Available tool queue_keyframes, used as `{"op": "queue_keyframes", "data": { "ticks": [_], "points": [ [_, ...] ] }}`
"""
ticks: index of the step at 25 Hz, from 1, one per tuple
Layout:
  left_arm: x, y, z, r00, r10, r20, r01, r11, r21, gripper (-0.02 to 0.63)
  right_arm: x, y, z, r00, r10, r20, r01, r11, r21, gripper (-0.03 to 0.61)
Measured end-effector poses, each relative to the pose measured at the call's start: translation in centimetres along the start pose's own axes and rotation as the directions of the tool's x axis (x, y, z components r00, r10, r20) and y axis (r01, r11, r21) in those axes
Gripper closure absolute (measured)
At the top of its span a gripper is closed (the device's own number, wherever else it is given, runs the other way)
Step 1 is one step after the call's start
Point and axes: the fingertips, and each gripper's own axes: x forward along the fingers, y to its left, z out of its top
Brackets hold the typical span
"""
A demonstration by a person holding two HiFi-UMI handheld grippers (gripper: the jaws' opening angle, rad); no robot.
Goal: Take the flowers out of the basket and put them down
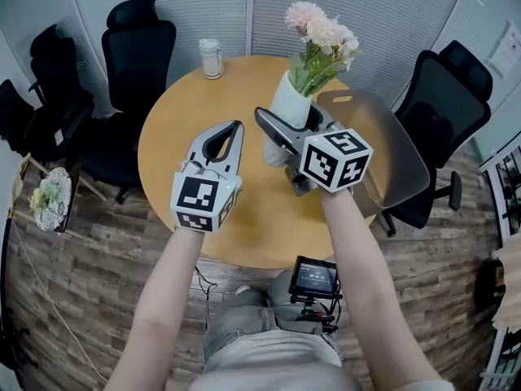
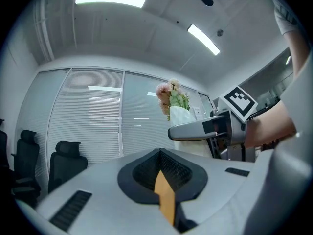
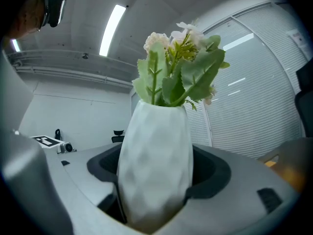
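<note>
One round wooden table (image 1: 203, 218). Over the table: one white vase (image 1: 285, 104) with one bunch of pink flowers (image 1: 321, 31); one left claw (image 1: 236, 125); one right claw (image 1: 289, 125); two marker cubes (image 1: 203, 202). On the table: one lidded glass jar (image 1: 211, 58). At the table's right edge: one grey basket (image 1: 403, 161). Around the table: four black office chairs (image 1: 140, 47).

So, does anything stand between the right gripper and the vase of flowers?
Nothing visible. The white vase with flowers sits between the jaws of the right gripper, which grip it. The left gripper is shut, apart from it.
</note>
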Motion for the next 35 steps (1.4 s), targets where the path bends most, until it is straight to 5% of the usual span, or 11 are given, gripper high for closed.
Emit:
{"op": "queue_keyframes", "data": {
  "ticks": [11,35],
  "points": [
    [-0.4,1.5,-2.9,0.997,0.081,0.005,-0.081,0.996,-0.026,0.611,1.5,0.0,-3.5,1.000,-0.015,0.023,0.017,0.997,-0.077,0.192],
    [3.1,2.1,-10.1,0.997,0.060,-0.045,-0.060,0.998,0.009,0.611,6.2,-3.6,-10.3,0.999,-0.034,0.029,0.038,0.990,-0.138,0.192]
  ]
}}
